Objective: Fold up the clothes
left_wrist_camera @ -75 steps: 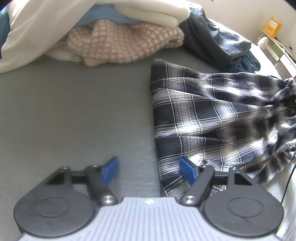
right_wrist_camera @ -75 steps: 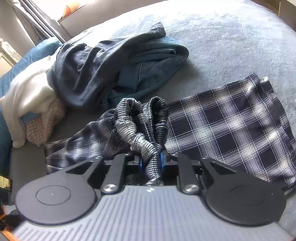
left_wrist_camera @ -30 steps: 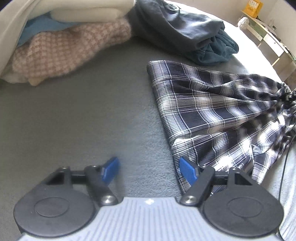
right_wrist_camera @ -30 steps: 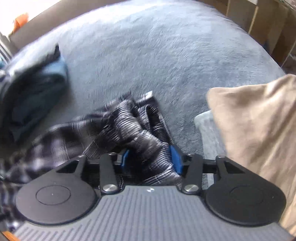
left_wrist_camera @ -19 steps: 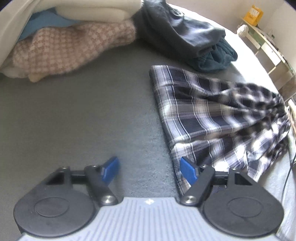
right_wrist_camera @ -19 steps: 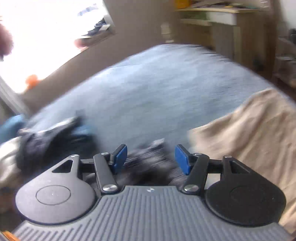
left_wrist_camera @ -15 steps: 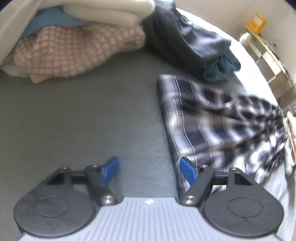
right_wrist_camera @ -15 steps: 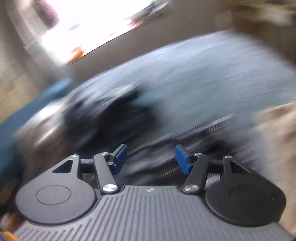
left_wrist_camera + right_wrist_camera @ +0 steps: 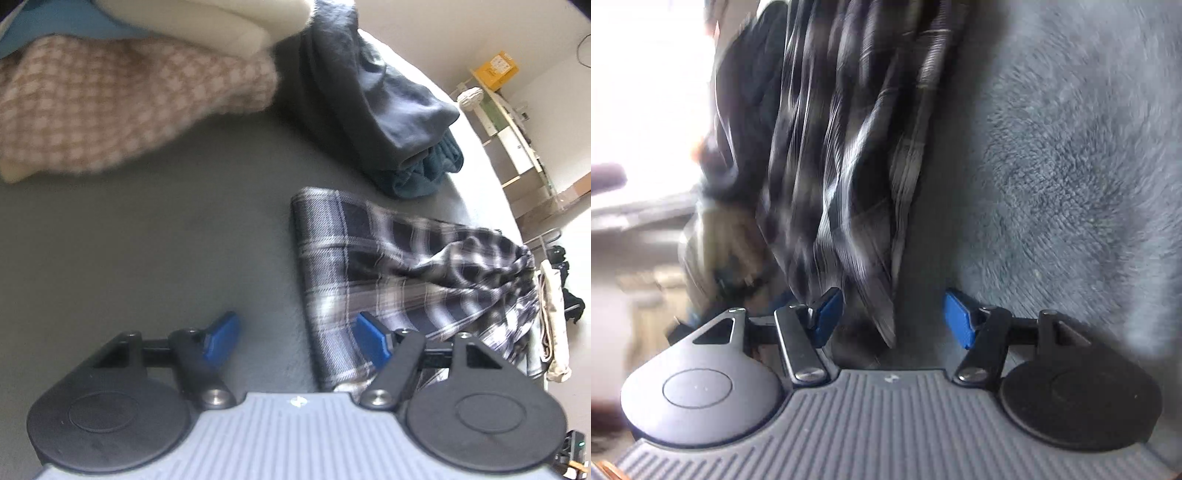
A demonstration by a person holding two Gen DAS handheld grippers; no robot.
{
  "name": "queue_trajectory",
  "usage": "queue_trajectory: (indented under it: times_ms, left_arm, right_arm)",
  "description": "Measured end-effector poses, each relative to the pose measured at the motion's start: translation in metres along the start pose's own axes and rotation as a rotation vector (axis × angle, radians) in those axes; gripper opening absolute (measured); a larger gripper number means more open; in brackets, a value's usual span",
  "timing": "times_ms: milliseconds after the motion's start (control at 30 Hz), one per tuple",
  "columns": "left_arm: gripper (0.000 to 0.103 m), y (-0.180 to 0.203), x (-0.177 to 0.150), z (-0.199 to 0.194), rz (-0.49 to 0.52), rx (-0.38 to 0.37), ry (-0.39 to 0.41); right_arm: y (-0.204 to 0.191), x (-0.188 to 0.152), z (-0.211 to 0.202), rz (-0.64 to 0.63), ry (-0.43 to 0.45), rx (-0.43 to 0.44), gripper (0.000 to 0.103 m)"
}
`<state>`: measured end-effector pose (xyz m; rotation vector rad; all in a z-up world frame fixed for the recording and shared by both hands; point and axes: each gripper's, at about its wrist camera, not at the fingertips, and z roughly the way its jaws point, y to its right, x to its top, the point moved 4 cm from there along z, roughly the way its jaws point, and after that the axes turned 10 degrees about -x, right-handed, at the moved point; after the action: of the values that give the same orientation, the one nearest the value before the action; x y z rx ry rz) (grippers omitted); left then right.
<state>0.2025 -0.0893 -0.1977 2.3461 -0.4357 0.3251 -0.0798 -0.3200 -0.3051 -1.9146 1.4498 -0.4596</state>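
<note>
A black-and-white plaid garment (image 9: 399, 273) lies rumpled on the grey bed cover (image 9: 147, 236), right of centre in the left wrist view. My left gripper (image 9: 295, 338) is open just above the cover; its right finger sits over the garment's near-left edge. In the right wrist view the picture is tilted and blurred, and the plaid garment (image 9: 842, 147) runs down toward my right gripper (image 9: 892, 317). That gripper is open, with a corner of the cloth hanging loose between its blue pads and not pinched.
At the back lie a pink checked knit (image 9: 122, 107), a white garment (image 9: 207, 22) and a dark blue pile (image 9: 384, 110). A beige cloth (image 9: 554, 314) lies at the bed's right edge. Shelves (image 9: 517, 122) stand against the far wall.
My right gripper opened and let go of the plaid waistband, then swung sharply so its view is tilted. The left gripper crept forward and the garment's right end bunched up.
</note>
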Motion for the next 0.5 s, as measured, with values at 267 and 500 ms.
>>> queue_trajectory:
  times_ms: [267, 500]
  left_arm:
    - [0.051, -0.002, 0.027, 0.028, -0.06, -0.053, 0.049]
    - [0.021, 0.003, 0.039, 0.045, -0.109, -0.068, 0.108]
  right_arm:
    - [-0.021, -0.008, 0.046, 0.041, -0.007, 0.17, 0.063]
    - [-0.041, -0.011, 0.062, 0.067, -0.045, 0.21, 0.055]
